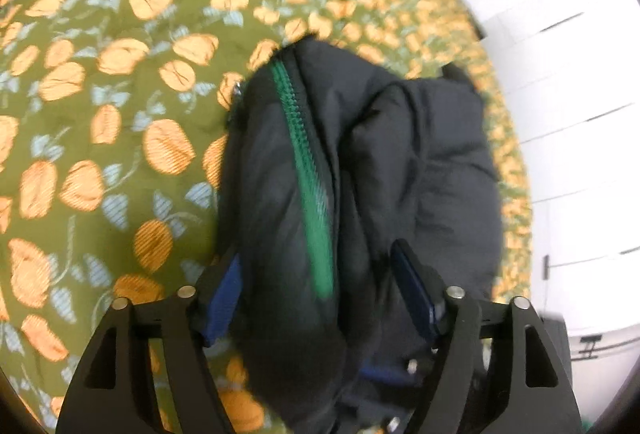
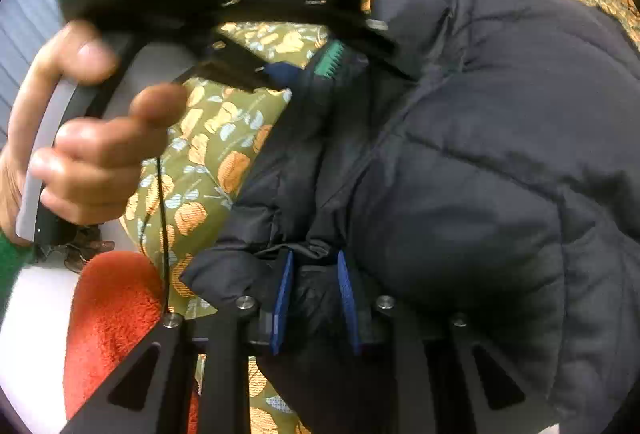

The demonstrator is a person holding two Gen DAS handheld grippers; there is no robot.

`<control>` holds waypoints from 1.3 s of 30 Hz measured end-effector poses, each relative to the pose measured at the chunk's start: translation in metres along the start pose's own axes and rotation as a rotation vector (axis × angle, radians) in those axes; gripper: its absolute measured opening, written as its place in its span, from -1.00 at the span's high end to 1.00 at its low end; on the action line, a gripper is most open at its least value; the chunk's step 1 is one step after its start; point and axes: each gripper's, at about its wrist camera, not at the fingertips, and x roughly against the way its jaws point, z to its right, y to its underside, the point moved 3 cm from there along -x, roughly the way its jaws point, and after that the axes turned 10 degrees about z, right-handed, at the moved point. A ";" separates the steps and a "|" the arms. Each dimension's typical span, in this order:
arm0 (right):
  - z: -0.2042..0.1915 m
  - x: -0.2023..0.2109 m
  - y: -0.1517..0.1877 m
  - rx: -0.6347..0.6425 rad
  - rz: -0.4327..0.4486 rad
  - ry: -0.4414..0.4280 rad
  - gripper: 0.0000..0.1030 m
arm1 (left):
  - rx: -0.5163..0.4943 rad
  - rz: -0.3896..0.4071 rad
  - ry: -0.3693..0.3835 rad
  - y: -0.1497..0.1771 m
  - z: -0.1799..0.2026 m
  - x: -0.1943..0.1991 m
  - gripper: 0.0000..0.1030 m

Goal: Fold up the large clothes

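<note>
A black puffer jacket [image 1: 360, 161] with a green zipper [image 1: 310, 185] hangs bunched over the floral bedspread [image 1: 100, 113]. My left gripper [image 1: 320, 266] is shut on a thick fold of the jacket beside the zipper, blue pads on either side. In the right wrist view the jacket [image 2: 480, 173] fills the right half. My right gripper [image 2: 314, 274] is shut on a fold at the jacket's edge. The left gripper [image 2: 280, 69] and the hand holding it [image 2: 88, 153] show at upper left, gripping the jacket by the zipper [image 2: 330, 59].
The green bedspread with orange flowers [image 2: 208, 161] covers the bed. A white tiled floor [image 1: 560, 113] lies past the bed's right edge. An orange fuzzy item [image 2: 112, 314] lies on the floor at lower left in the right wrist view.
</note>
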 end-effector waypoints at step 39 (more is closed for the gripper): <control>0.033 0.038 -0.019 0.109 0.053 0.228 0.07 | 0.102 0.026 0.430 0.001 -0.006 -0.041 -0.84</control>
